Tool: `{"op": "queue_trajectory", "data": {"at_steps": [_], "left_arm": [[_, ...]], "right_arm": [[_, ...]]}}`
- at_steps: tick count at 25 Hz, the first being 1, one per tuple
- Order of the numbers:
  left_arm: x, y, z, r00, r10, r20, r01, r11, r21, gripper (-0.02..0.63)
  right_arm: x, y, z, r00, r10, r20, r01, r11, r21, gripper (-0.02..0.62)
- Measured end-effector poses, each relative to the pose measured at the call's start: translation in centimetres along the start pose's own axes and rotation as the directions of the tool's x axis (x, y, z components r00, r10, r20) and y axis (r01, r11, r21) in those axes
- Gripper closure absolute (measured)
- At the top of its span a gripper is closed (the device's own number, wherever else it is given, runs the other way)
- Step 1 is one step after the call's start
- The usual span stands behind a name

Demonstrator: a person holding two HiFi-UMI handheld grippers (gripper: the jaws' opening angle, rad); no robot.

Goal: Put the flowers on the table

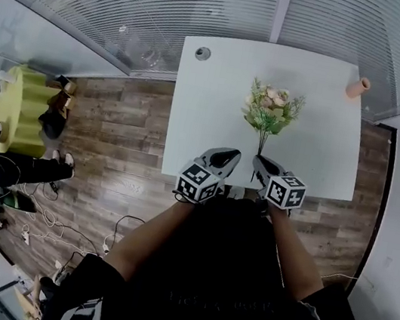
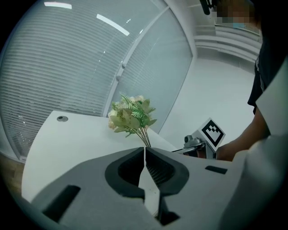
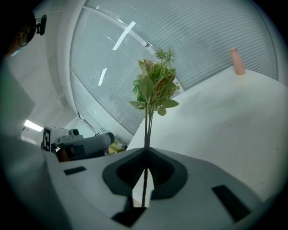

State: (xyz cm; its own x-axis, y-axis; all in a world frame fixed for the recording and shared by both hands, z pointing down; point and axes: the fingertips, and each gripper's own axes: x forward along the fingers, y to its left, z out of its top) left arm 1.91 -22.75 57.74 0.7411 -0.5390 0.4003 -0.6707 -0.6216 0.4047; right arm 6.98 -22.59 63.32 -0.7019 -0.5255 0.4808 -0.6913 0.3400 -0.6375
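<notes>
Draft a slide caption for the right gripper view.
Right claw shut on the stems of the flowers, blooms out over the white table.

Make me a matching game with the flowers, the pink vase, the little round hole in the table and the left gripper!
Things:
1. flowers
2. pink vase
3. round hole
4. left gripper

Places or states:
A. at the far right corner of the table
B. jaws shut, with nothing between them
C. stems pinched in the jaws of the right gripper
D. near the far left corner of the table

Pairs: 1-C, 2-A, 3-D, 4-B
</notes>
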Motion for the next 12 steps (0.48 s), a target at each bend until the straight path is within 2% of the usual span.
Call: {"op": "queue_trajectory", "data": {"at_steps": [6, 12], "left_arm": [[0.3, 0.5, -1.4, 0.999, 0.016, -0.037, -0.016, 1.0, -0.007, 0.584], [0.4, 1.6, -3.3, 0.997, 0.023, -0.068, -0.028, 0.997, -0.077, 0.584]], "right_arm": [[1.0, -1.6, -1.3, 0.998, -0.038, -0.056, 0.04, 0.999, 0.035, 0.558], [2.2, -2.7, -2.6, 0.993, -0.07, -0.095, 0.076, 0.995, 0.058, 0.558]]}}
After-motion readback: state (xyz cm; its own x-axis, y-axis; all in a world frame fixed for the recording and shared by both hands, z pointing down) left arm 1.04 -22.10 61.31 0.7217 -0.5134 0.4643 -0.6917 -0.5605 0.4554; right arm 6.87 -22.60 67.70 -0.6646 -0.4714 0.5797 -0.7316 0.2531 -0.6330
